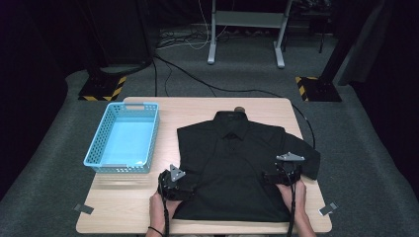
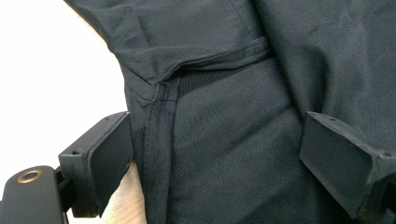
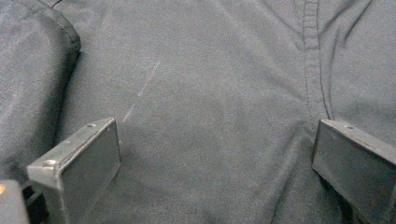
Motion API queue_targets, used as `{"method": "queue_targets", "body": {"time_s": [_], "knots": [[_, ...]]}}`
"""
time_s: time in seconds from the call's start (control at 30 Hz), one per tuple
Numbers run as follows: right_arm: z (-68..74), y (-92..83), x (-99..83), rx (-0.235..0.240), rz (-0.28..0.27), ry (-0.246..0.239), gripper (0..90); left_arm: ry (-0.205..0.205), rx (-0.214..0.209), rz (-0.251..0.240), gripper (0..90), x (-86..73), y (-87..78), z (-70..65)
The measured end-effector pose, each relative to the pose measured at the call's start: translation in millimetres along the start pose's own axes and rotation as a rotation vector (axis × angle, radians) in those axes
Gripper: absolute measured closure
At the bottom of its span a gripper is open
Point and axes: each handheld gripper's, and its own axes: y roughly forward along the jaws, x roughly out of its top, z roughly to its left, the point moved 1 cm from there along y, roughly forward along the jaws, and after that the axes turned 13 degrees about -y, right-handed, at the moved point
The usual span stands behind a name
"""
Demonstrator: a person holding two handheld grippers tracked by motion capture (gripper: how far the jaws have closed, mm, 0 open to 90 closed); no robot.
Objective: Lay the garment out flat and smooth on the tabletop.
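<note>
A black short-sleeved shirt lies flat, front up, on the wooden table, its collar at the far side. My left gripper rests at the shirt's left edge, below the sleeve. In the left gripper view the gripper stands open, with the side seam and underarm of the shirt between its jaws. My right gripper is at the shirt's right side beside the sleeve. In the right gripper view the gripper is wide open over smooth cloth of the shirt, the folded sleeve at upper left.
A light blue perforated basket stands at the table's left, holding nothing. Bare wood runs along the front left. Beyond the table, cables cross the grey floor between a white table frame and two stands with striped bases.
</note>
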Motion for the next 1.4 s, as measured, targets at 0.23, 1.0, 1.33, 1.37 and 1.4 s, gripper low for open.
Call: {"method": "queue_targets", "body": {"time_s": [0.23,1.0,1.33,1.37,1.4], "knots": [[-0.7,-1.4,-1.9,-0.003,-0.005,0.001,0.5,-0.004,0.000,0.001,10.5,3.1,1.0,1.0],[-0.4,-1.8,-2.8,-0.006,-0.015,0.009,1.8,0.009,0.071,0.074,19.3,63.6,45.5,-19.1],[-0.6,-1.9,-2.9,-0.006,-0.016,0.010,2.1,0.029,0.030,0.095,19.9,66.7,61.3,-42.0],[-0.6,-1.9,-2.9,-0.006,-0.017,0.010,2.2,0.023,0.015,0.109,22.6,68.4,61.0,-41.1],[-0.6,-1.9,-2.9,-0.006,-0.017,0.010,2.2,0.023,0.015,0.109,26.2,68.4,61.0,-41.1]]}}
